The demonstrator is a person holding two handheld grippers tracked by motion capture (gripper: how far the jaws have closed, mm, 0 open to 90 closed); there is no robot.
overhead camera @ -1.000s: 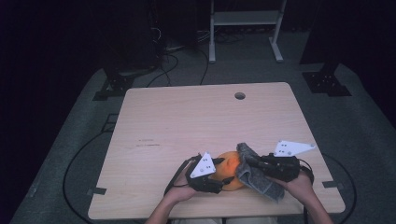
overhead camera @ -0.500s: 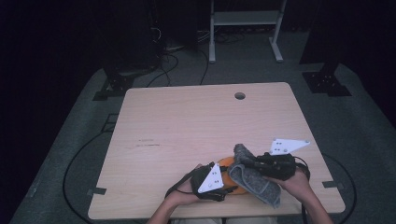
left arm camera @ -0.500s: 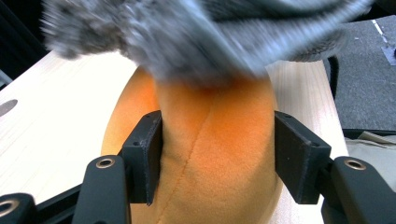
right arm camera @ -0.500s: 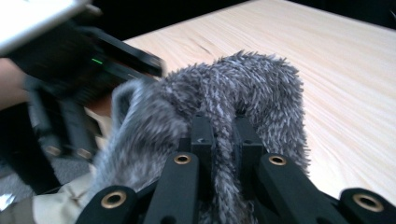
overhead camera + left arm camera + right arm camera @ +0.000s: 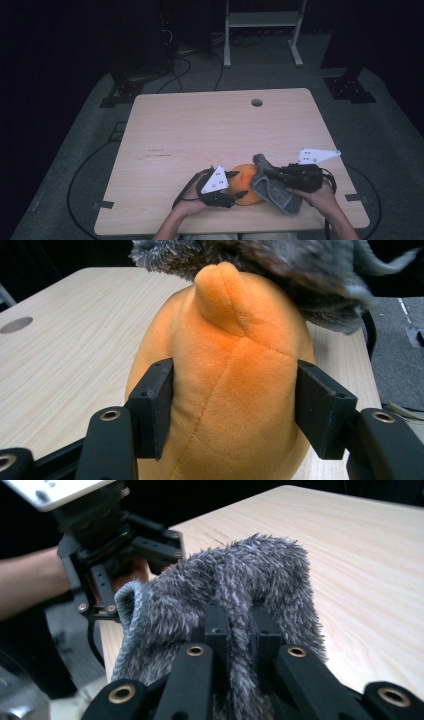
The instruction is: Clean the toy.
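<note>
We hold the orange plush toy near the front edge of the surface, between our two hands; the left claw grips it across its middle, the black pads pressed into the plush on either side in the left gripper view, and its jaws have just been easing a little wider while the toy stays between them; the right claw is clamped tight on a fold of the grey fluffy cloth, which drapes over the toy's right side and its top; so the cloth lies on the right of the toy, touching it, and the toy's long axis seems to run away from the left claw toward its nub; both forearms come in low from the near edge, claws pointing inward at each other.
</note>
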